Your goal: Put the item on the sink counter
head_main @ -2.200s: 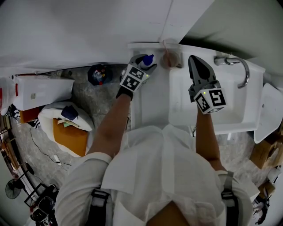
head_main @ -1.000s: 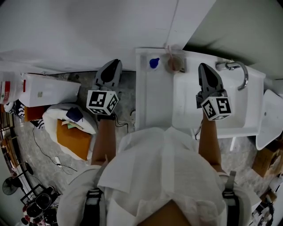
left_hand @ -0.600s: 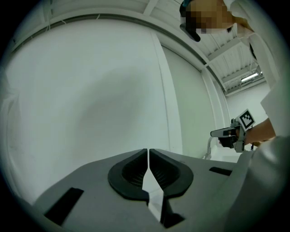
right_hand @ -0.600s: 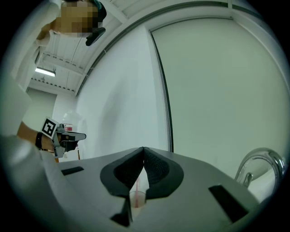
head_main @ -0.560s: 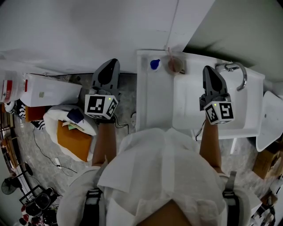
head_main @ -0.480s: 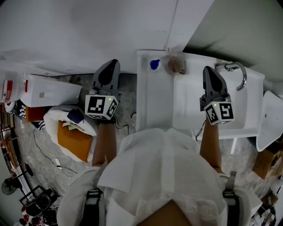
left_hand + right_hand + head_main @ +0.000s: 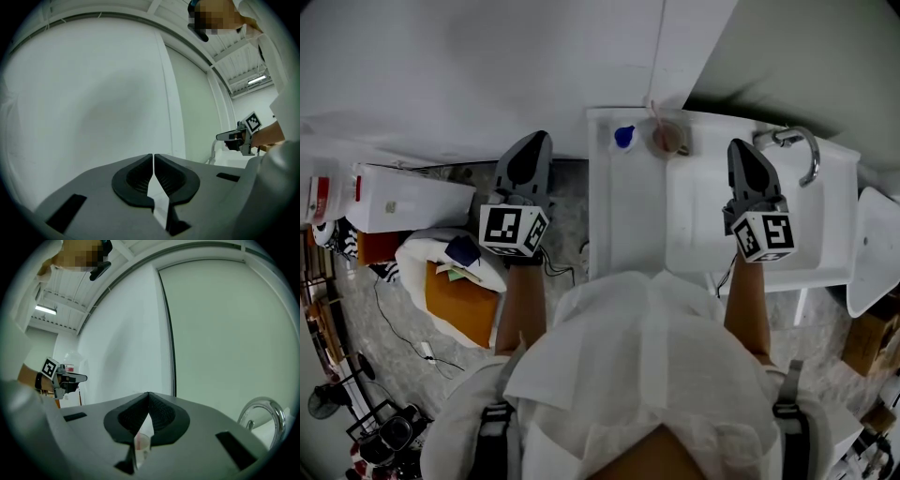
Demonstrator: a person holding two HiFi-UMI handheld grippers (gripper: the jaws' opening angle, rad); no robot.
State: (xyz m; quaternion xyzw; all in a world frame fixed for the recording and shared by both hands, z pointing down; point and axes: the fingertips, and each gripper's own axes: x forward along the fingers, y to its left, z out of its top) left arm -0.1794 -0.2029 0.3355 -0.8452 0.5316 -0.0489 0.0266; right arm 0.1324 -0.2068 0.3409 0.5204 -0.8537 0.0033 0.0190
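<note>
Blue item [image 7: 624, 137] on counter [image 7: 623, 220]; L gripper [image 7: 534, 143], R gripper [image 7: 739, 148] closed, empty.

Left hand-held gripper [image 7: 538, 141] and right hand-held gripper [image 7: 737, 147] closed, empty, apparently level.

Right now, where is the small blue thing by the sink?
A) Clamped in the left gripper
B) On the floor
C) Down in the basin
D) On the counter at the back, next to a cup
D: the blue item stands on the sink counter close to the wall, beside the cup, while the left gripper hangs shut and empty off to the counter's side.
</note>
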